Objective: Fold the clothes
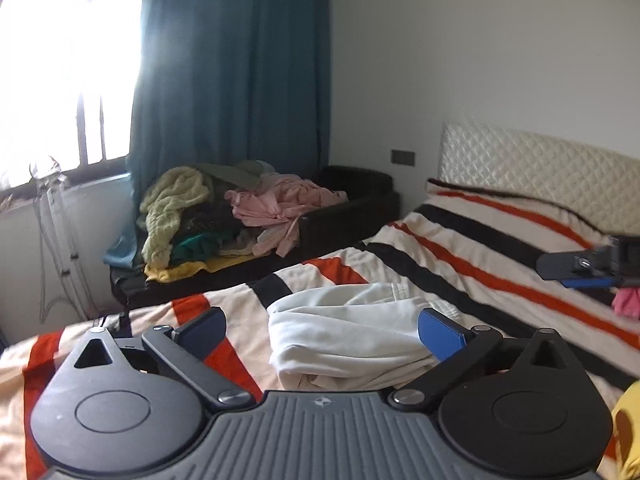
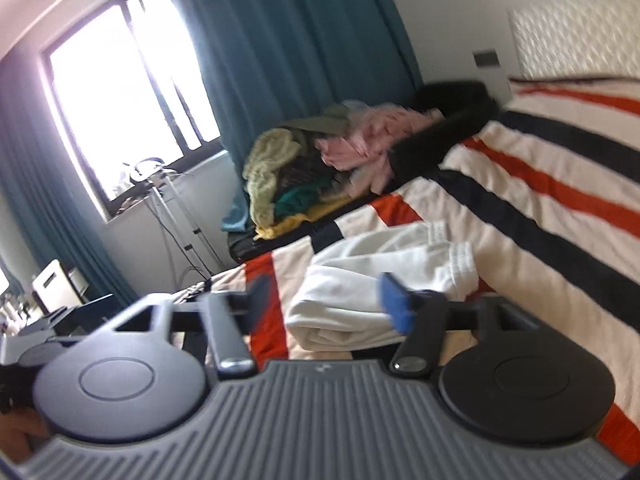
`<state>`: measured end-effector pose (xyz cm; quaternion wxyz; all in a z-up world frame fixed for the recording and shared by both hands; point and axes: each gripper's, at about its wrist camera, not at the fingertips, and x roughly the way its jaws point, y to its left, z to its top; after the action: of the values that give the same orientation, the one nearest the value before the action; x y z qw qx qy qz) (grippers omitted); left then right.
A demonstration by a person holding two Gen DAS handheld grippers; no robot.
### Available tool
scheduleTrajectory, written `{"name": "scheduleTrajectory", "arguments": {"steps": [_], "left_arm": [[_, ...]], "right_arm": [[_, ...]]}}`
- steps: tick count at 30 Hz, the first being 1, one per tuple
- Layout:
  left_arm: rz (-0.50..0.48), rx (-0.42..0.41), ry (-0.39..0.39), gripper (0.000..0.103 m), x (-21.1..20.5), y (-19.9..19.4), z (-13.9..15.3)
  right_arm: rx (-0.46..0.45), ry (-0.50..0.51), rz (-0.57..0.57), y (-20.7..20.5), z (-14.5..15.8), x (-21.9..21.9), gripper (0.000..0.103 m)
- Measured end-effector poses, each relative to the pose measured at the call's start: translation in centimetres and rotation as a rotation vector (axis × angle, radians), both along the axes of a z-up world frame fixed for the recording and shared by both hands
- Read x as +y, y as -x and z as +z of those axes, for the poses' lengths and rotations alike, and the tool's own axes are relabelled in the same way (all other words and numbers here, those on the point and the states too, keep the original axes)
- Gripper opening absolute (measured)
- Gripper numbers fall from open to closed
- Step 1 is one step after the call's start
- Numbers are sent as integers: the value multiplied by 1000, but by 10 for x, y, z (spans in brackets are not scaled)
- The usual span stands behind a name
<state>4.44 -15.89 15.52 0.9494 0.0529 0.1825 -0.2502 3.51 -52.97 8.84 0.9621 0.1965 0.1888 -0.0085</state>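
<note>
A white garment (image 1: 348, 340) lies folded into a compact bundle on the striped bed (image 1: 460, 240), at the lower centre of both views. Its ribbed hem shows at the right end of the bundle in the right wrist view (image 2: 384, 292).

The left tool (image 1: 322, 328) stands wide, its blue pads well apart, with nothing between them; the garment is seen through the gap but lies below and beyond, untouched. The right tool (image 2: 324, 296) is also wide and empty, with the bundle likewise beyond its pads. The right wrist view is tilted and blurred. At the right edge of the left wrist view the other tool (image 1: 588, 268) shows side-on above the bed, with a scrap of pink cloth (image 1: 626, 304) just beneath it.

The white piece looks finished and released, so the step in hand is probably the change-over between garments. A heap of unfolded clothes (image 1: 224, 216) sits on a dark couch (image 1: 360, 196) past the bed's far edge, at the middle left of the frame, beneath a teal curtain (image 1: 236, 60). A yellow item (image 1: 628, 432) peeks in at the lower right corner.

The next move probably calls for reaching to a fresh garment, pinching only one piece from the tangle, and laying it flat on bare bed beside the bundle without upsetting it.
</note>
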Motion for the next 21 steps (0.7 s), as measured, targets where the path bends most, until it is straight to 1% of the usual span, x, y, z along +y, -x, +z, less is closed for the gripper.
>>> {"name": "scheduleTrajectory", "arguments": {"steps": [1, 6, 8, 10, 12, 14, 16, 19, 21], "left_arm": [[3, 3, 14, 103, 4, 6, 1], [16, -27, 29, 103, 23, 41, -5], [26, -37, 63, 103, 33, 55, -9], [56, -39, 115, 103, 46, 67, -14], [90, -49, 145, 103, 55, 78, -19], [108, -75, 123, 103, 59, 89, -24], [125, -82, 103, 103, 63, 96, -30], [131, -69, 129, 103, 74, 103, -38], [138, -79, 134, 103, 79, 108, -43]], "right_arm": [[-18, 16, 0, 6, 2, 7, 92], [-80, 73, -32, 37, -6, 35, 92], [-97, 89, -40, 48, -12, 46, 92], [-114, 102, -47, 58, -20, 55, 92], [-130, 113, -60, 67, -29, 62, 92], [-141, 116, -75, 75, -38, 67, 92], [-151, 128, -81, 79, -47, 73, 92], [-160, 142, -93, 83, -60, 81, 92], [-160, 142, -102, 83, -70, 85, 92]]}}
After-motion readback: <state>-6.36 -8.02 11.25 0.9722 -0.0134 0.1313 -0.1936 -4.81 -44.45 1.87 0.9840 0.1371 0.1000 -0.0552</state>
